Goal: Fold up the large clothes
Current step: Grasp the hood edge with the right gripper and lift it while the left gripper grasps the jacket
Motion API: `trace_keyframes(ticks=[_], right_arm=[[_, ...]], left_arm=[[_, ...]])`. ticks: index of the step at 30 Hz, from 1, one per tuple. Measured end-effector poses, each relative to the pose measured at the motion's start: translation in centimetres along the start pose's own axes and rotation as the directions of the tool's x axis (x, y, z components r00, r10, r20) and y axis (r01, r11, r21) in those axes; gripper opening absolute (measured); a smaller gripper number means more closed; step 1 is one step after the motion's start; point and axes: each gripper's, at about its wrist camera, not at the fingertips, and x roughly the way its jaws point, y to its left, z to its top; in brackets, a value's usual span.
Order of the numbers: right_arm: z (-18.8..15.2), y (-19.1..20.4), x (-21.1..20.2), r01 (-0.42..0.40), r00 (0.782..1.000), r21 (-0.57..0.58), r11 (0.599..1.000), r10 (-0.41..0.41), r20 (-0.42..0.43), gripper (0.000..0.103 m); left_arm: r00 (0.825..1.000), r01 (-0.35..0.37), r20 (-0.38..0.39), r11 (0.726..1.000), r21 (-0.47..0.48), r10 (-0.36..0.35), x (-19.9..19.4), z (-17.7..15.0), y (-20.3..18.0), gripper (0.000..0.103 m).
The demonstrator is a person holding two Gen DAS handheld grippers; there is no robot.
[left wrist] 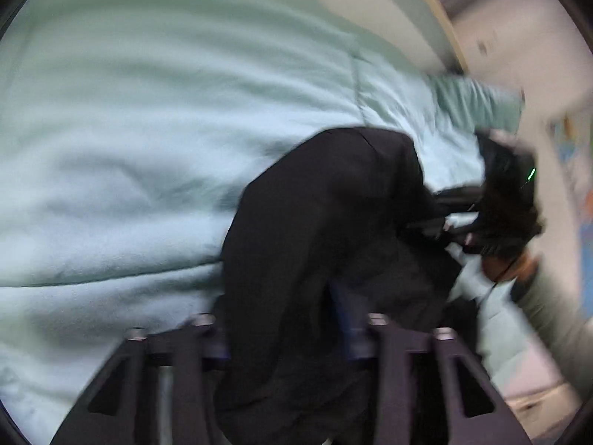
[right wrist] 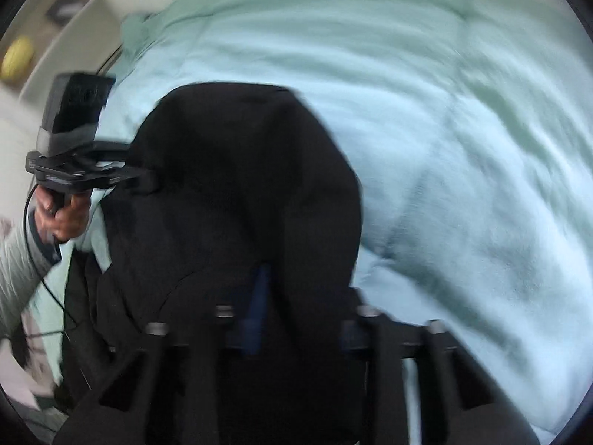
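Note:
A black garment (left wrist: pixel 326 222) lies bunched on a pale mint bed cover (left wrist: pixel 129 148). At the bottom of the left wrist view my left gripper (left wrist: pixel 289 333) is shut on a fold of it, with black cloth filling the gap between the fingers. To the right, my right gripper (left wrist: pixel 444 222) pinches another edge of the same garment. The right wrist view shows the garment (right wrist: pixel 241 185) draped up over my right gripper (right wrist: pixel 302 319), which is shut on it. My left gripper (right wrist: pixel 148 178) bites the cloth's left edge. Both views are motion-blurred.
The bed cover (right wrist: pixel 463 148) spreads wide on the far side of the garment. A person's hand (right wrist: pixel 63 218) in a grey sleeve holds the left gripper, trailing a black cable (right wrist: pixel 48 289). A pale wall (left wrist: pixel 493 55) borders the bed, and a yellow object (right wrist: pixel 16 59) sits beyond it.

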Motion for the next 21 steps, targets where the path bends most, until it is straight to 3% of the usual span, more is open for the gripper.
trace_keyframes(ticks=[3,8,12,15,18,20,21], right_arm=[[-1.5,3.2,-2.4,0.062,0.998,-0.071,0.996,-0.06,0.032,0.014],[-6.1,9.9,-9.2,0.211,0.97,-0.158,0.965,-0.187,0.154,0.013],[-11.5,16.5,-14.1,0.363,0.91,-0.146,0.92,-0.317,0.267,0.013],[-15.9,21.4,-16.1,0.432,0.873,-0.143,0.891,-0.372,0.315,0.012],[-21.2,26.3,-16.4,0.532,0.822,-0.148,0.834,-0.467,0.328,0.012],[-23.9,28.1,-15.5,0.549,0.816,-0.141,0.824,-0.492,0.303,0.012],[-25.9,29.0,-14.3,0.541,0.826,-0.131,0.831,-0.496,0.266,0.012]], left_arm=[[0.997,-0.041,0.064,0.995,0.092,0.036,-3.4,-1.7,-3.7,0.017],[0.982,-0.137,0.164,0.956,0.26,0.096,-10.8,-6.8,-12.1,0.016],[0.966,-0.201,0.222,0.925,0.321,0.133,-15.2,-12.4,-18.1,0.016],[0.951,-0.251,0.264,0.904,0.347,0.163,-17.6,-17.0,-21.5,0.016],[0.951,-0.239,0.268,0.917,0.319,0.155,-19.1,-22.4,-23.8,0.02],[0.952,-0.263,0.234,0.921,0.288,0.199,-17.9,-26.3,-24.2,0.023],[0.957,-0.259,0.193,0.934,0.247,0.214,-16.6,-28.2,-23.9,0.024]])
